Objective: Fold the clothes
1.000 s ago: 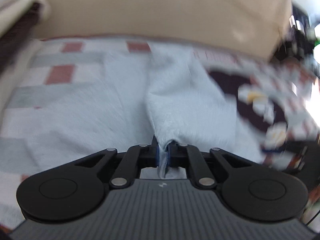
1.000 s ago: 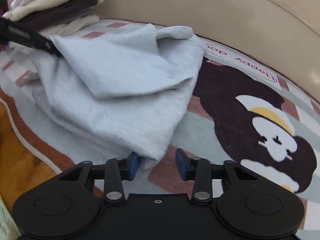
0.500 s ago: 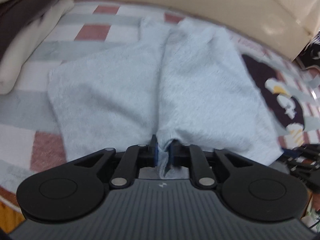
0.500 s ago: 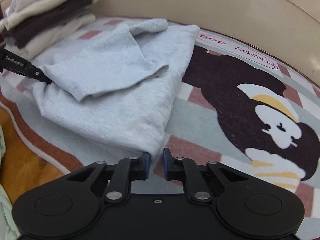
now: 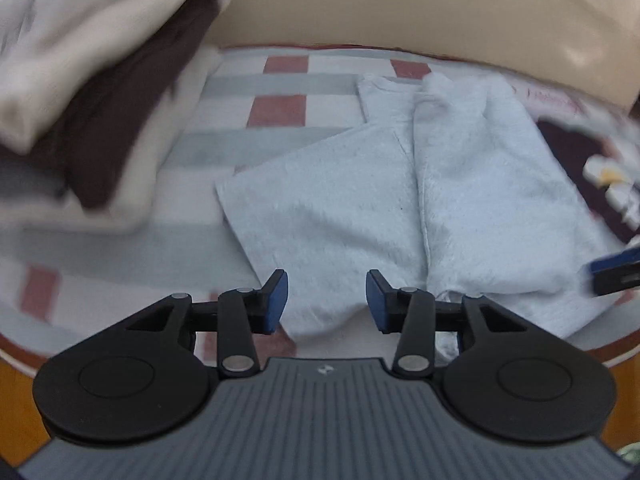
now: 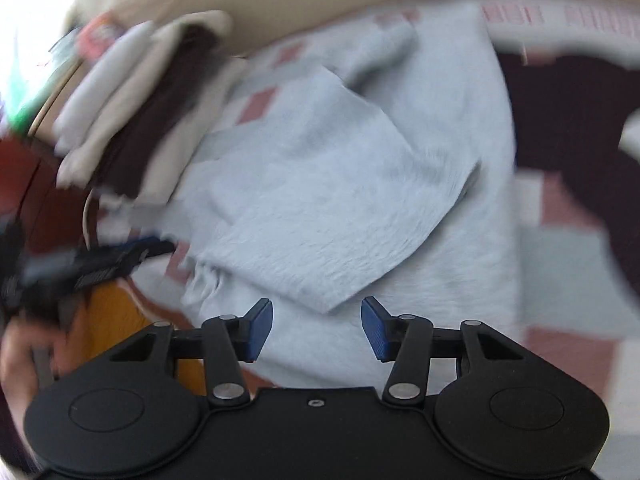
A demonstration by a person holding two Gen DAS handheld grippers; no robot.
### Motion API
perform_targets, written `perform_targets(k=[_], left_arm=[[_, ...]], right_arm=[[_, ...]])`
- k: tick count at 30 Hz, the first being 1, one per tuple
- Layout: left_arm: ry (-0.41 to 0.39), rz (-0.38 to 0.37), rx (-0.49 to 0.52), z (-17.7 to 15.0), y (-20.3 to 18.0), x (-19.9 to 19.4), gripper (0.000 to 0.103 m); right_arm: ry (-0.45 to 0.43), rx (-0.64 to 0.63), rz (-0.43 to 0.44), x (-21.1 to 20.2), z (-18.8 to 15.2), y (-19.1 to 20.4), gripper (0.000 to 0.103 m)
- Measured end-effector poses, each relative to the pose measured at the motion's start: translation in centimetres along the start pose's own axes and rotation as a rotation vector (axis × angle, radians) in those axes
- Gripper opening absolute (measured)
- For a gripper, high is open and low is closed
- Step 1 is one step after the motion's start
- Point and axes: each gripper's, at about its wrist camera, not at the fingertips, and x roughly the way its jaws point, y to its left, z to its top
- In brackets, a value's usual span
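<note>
Gaping wide with nothing between their blue pads, the jaws of the left gripper [image 5: 327,300] hang just above the near edge of 1 pale blue garment [image 5: 400,200]. That garment lies folded on the checked rug [image 5: 280,108], 1 flap laid over its body. The right gripper [image 6: 317,328] likewise stands parted and empty over the same cloth [image 6: 340,208]. Left of the garment sits 1 stack of folded clothes [image 5: 80,92], cream and dark brown. A beige sofa [image 5: 400,4] backs the rug.
</note>
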Motion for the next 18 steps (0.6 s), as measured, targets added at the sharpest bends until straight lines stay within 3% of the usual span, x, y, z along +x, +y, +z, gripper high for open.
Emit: perform_targets(k=[2, 4, 7, 8, 9, 11, 14, 18], left_arm=[[-0.022, -0.065, -0.044, -0.1, 1.0, -0.2, 0.040], [-0.081, -0.093, 0.023, -0.2, 0.3, -0.9, 0.040], [-0.134, -0.198, 0.115, -0.3, -1.8, -1.4, 0.043], [-0.132, -0.225, 0.144, -0.4, -2.5, -1.3, 0.048], [-0.126, -0.247, 0.177, -0.5, -3.2, -1.1, 0.050], [-0.107, -0.234, 0.265, -1.0, -4.8, -0.3, 0.051], [-0.089, -0.173, 0.387, -1.8, -7.2, 1.4, 0.052], [-0.114, -0.121, 0.467, -2.6, -9.6, 3.4, 0.053]], right_arm=[[0.025, 0.120, 0.031, 1.9, -0.1, -0.6, 0.055], [0.006, 0.138, 0.046, 3.1, -0.2, -0.1, 0.055], [-0.059, 0.182, 0.055, 4.1, 0.1, 0.2, 0.055], [-0.085, 0.209, 0.061, 4.1, 0.4, 0.2, 0.056], [-0.108, 0.227, 0.073, 4.1, 0.7, 0.1, 0.042], [-0.152, 0.221, 0.101, 3.7, 1.1, 0.2, 0.009], [-0.168, 0.165, 0.097, 3.2, 2.2, 0.9, 0.008], [-0.158, 0.068, 0.134, 2.8, 3.5, 3.4, 0.008]])
